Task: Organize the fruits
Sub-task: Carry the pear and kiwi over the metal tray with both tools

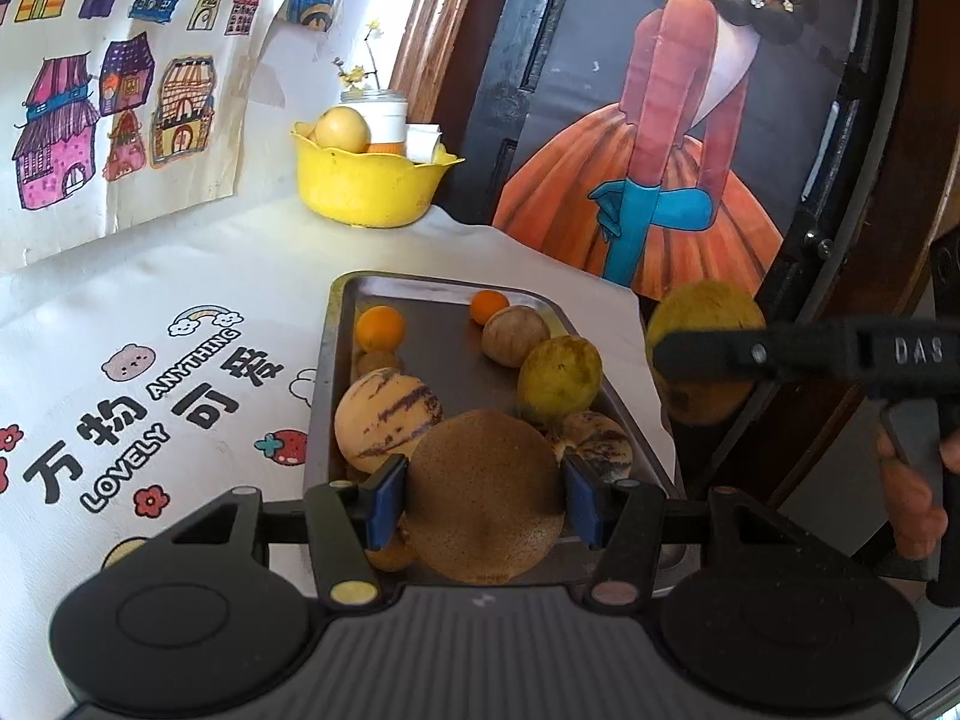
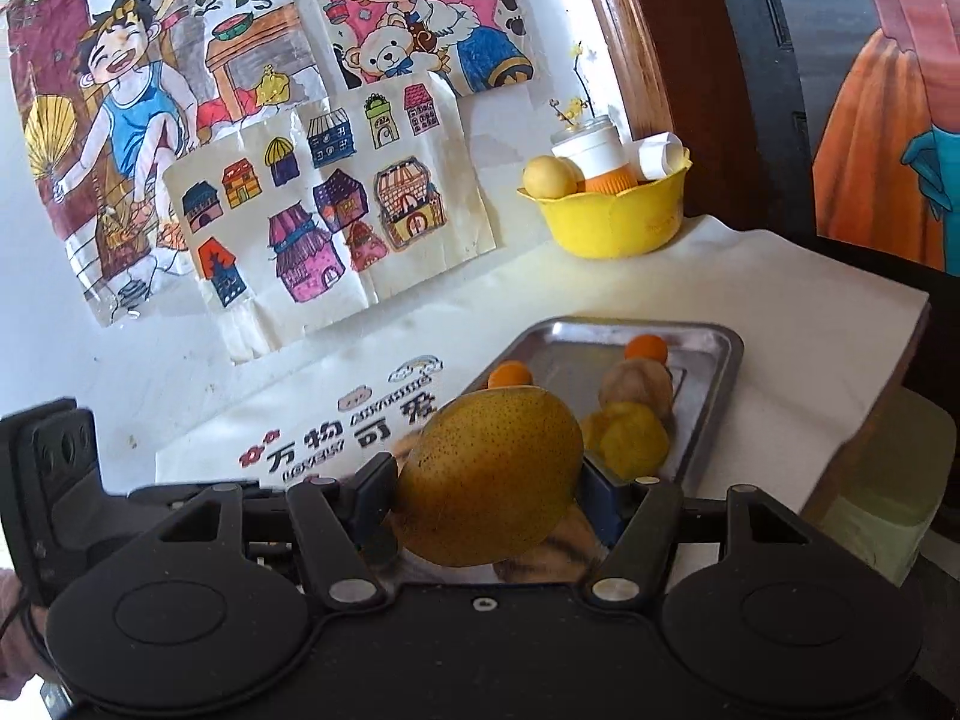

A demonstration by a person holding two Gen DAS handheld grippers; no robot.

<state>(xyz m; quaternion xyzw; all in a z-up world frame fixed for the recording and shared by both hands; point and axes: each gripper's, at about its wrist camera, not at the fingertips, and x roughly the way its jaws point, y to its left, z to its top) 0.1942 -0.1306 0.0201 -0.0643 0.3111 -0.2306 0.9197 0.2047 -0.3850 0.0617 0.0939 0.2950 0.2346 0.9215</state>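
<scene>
My left gripper (image 1: 486, 486) is shut on a round brown russet fruit (image 1: 486, 516), held over the near end of the metal tray (image 1: 336, 360). On the tray lie two striped cream melons (image 1: 387, 414), a yellow-green fruit (image 1: 558, 375), a tan fruit (image 1: 515, 336) and two small oranges (image 1: 379, 327). My right gripper (image 2: 489, 480) is shut on a speckled yellow-brown pear (image 2: 489, 468), just short of the tray (image 2: 714, 384). In the left wrist view that pear (image 1: 702, 312) hangs off the tray's right side with a black finger (image 1: 750, 354) across it.
A yellow bowl (image 1: 366, 186) with a fruit and white cups stands at the back by the wall. The white printed tablecloth (image 1: 180, 396) lies left of the tray. The table's edge (image 2: 888, 372) runs close on the right. Drawings hang on the wall.
</scene>
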